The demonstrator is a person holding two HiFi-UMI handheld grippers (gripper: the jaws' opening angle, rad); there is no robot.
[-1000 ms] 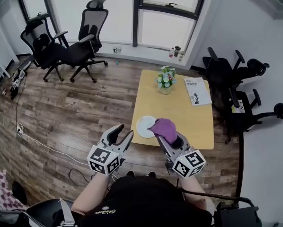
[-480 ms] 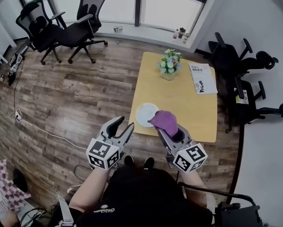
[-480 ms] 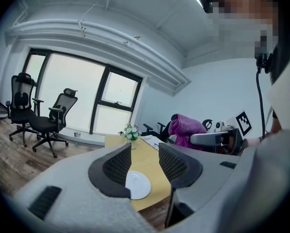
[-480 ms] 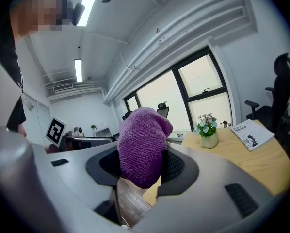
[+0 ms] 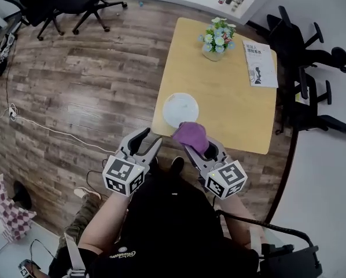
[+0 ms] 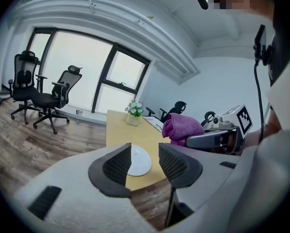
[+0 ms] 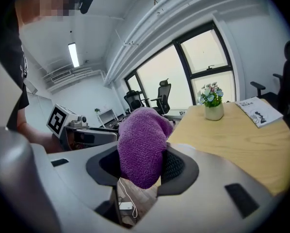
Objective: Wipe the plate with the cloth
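Left tongs [image 5: 150, 139] by the near left corner of the worktop [image 5: 231, 97]; jaws well apart and holding nothing; through the gap, in the left gripper view, only the plate [image 5: 180, 109] and a strip of yellow worktop show. Right tongs [image 5: 201, 146] at the near edge, just beside the left pair; jaws clamped on the cloth [image 5: 190, 135], a purple bundle that bulges up above the pads and hangs a little below them. The plate is white and round, flat on the near left part of the worktop, close to the edge; nothing lies on it. From above the cloth sits just at the plate's near rim; seen from the left gripper view it is lifted off the worktop, to the right of the plate and not touching it. Further along, a pot of flowers [image 5: 216, 39] stands at the far end; a booklet [image 5: 260, 63] lies flat near the far right corner, well apart from the plate. Black chairs [image 5: 303, 57] crowd the right side of the worktop; more stand across the wooden floor [image 5: 86, 80]; a white cable trails over the boards.
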